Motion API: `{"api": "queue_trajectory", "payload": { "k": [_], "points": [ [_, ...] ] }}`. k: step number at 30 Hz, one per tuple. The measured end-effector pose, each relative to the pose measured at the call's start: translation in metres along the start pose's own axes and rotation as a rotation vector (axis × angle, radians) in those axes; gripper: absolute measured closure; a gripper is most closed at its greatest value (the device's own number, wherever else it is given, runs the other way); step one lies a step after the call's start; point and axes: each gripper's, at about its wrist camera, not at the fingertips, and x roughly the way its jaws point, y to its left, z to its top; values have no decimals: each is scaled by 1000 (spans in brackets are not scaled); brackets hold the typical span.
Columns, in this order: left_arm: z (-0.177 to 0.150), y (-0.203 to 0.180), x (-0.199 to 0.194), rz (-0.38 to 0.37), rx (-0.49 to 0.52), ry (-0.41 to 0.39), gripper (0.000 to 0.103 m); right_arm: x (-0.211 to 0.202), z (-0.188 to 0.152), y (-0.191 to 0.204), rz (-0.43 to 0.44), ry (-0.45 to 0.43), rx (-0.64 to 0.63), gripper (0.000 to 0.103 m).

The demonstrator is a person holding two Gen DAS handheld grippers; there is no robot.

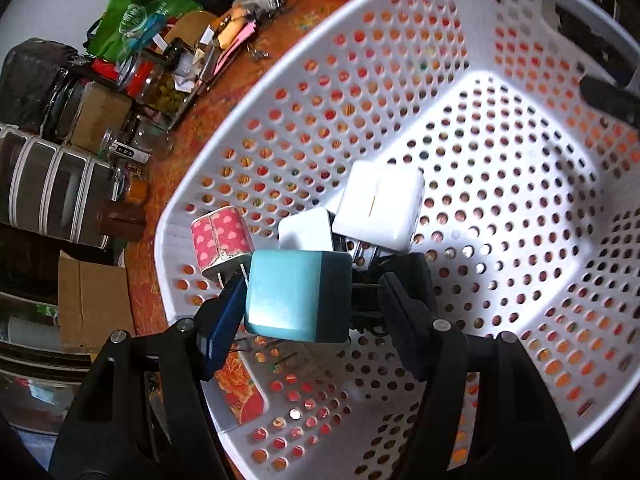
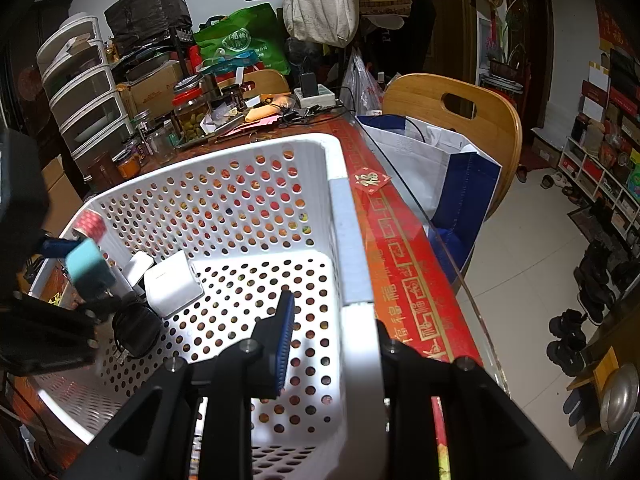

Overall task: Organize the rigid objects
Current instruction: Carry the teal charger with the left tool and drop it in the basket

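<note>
My left gripper (image 1: pixel 312 300) holds a teal cube charger (image 1: pixel 296 296) just above the floor of the white perforated basket (image 1: pixel 400 40), near its corner. The left finger touches the cube; a gap shows at the right finger. Beside it in the basket lie a pink heart-patterned charger (image 1: pixel 222 242), a small white charger (image 1: pixel 306 228) and a larger white charger (image 1: pixel 380 204). In the right wrist view the teal cube (image 2: pixel 86 266), the large white charger (image 2: pixel 172 282) and a black coiled cable (image 2: pixel 136 332) show. My right gripper (image 2: pixel 332 332) is shut on the basket's right rim (image 2: pixel 352 264).
The basket sits on a red patterned table (image 2: pixel 404 240) with a glass edge. Jars (image 2: pixel 192 112), stacked drawers (image 2: pixel 84 92), boxes and bags crowd the far side. A wooden chair (image 2: pixel 452 120) with a white-and-blue bag (image 2: pixel 440 168) stands at the right.
</note>
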Motion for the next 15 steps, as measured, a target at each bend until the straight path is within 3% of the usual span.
{"api": "queue_trajectory", "payload": {
  "k": [10,15],
  "points": [
    [-4,-5,19,-40,13,49,37,-1,0,-3,18,-4,1,76],
    [-1,7,15,-55,7,11,33,0,1,-4,16,-3,3,76]
  ]
}}
